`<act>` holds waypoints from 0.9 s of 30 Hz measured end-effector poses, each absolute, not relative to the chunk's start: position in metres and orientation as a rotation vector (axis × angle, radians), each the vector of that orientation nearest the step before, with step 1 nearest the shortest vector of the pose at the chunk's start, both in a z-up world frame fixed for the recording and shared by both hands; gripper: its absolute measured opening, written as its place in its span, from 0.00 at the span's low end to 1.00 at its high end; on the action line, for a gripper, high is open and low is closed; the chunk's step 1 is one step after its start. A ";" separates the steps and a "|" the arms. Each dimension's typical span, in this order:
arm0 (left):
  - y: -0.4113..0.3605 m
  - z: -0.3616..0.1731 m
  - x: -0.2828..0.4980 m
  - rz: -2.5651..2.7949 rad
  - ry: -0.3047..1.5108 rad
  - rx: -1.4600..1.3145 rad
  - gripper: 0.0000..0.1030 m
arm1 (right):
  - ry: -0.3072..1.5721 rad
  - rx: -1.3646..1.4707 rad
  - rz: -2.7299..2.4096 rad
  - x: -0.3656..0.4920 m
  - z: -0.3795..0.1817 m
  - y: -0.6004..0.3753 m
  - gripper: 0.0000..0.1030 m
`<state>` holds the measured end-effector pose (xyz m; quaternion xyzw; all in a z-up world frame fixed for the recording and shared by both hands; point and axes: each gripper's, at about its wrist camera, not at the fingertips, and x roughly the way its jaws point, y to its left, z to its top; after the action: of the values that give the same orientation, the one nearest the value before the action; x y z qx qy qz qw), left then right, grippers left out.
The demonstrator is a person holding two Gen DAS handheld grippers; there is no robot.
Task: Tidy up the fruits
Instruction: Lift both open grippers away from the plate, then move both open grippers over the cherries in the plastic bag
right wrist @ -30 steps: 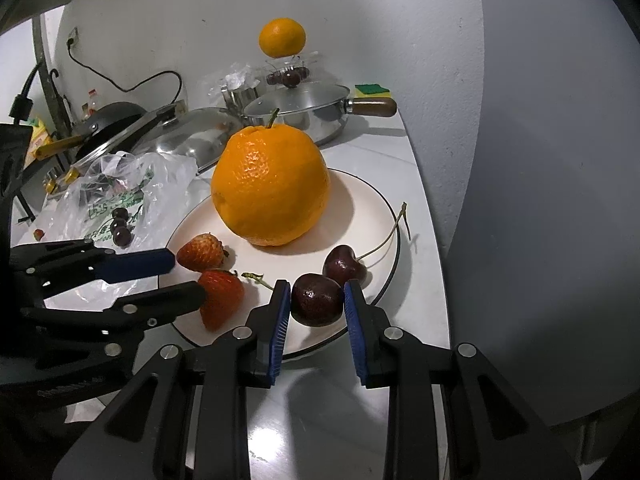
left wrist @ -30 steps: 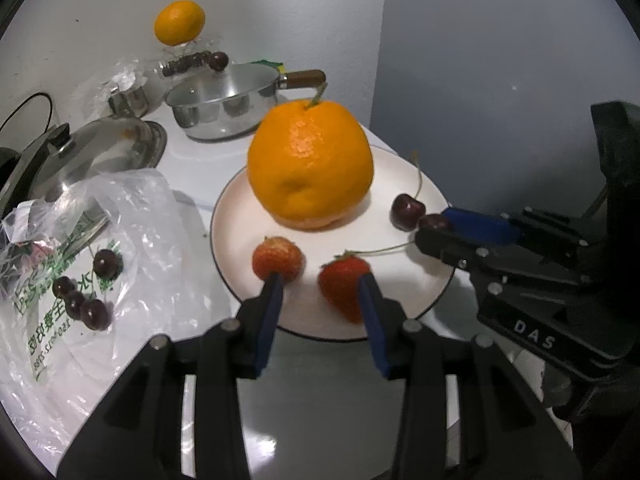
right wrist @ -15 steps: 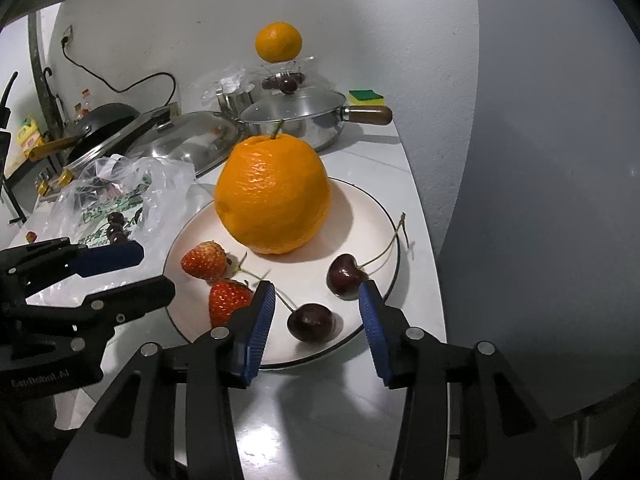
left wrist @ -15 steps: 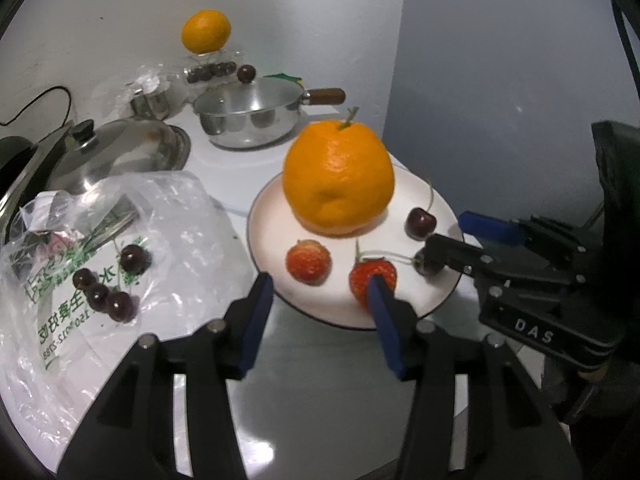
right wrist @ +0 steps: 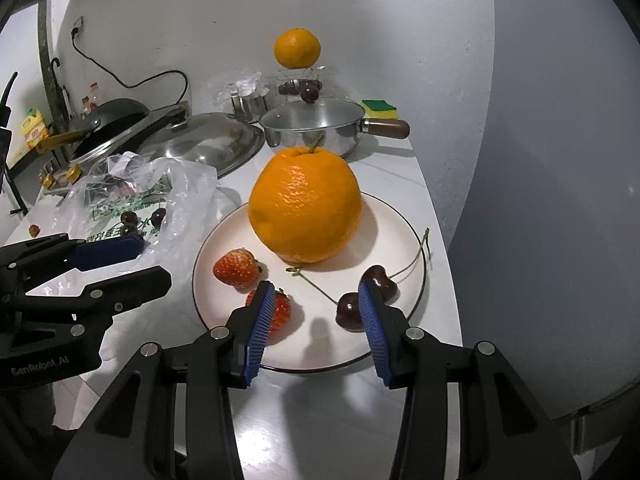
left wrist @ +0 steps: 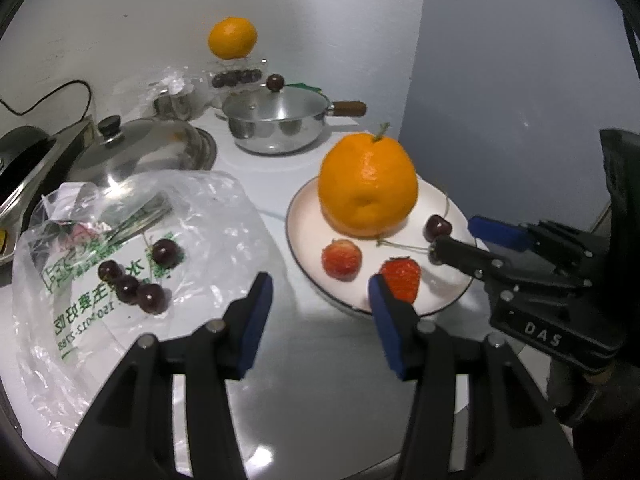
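**Fruit count around the plate**

On the plate (right wrist: 412, 236): one large orange (right wrist: 306, 204), two strawberries (right wrist: 235, 268), two cherries (right wrist: 380, 284). Left of it, four cherries on the plastic bag (left wrist: 132, 286). Behind it, one small orange (right wrist: 297, 48).

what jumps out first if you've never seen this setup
A big orange dominates, sitting on a white plate with two strawberries and two cherries in front of it. More cherries lie on a plastic bag left of the plate, and a smaller orange perches high by the back wall.
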<state>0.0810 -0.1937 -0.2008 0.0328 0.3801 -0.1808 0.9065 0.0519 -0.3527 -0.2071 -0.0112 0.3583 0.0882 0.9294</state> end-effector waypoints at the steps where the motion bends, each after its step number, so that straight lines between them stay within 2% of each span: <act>1: -0.191 -0.200 0.081 -0.371 0.782 0.063 0.56 | 0.733 -0.024 0.182 0.052 -0.206 -0.352 0.45; 2: -0.189 -0.200 0.080 -0.369 0.779 0.059 0.63 | 0.732 -0.027 0.183 0.052 -0.206 -0.350 0.45; 3: -0.185 -0.199 0.079 -0.365 0.774 0.050 0.65 | 0.731 -0.028 0.185 0.052 -0.205 -0.348 0.45; 27: -0.093 -0.194 0.074 -0.237 0.748 -0.034 0.66 | 0.710 -0.088 0.263 0.059 -0.191 -0.271 0.45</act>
<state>0.0739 -0.0927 -0.1943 -0.0166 0.3642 -0.1156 0.9240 0.0594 -0.2706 -0.1907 -0.0429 0.3463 0.1284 0.9283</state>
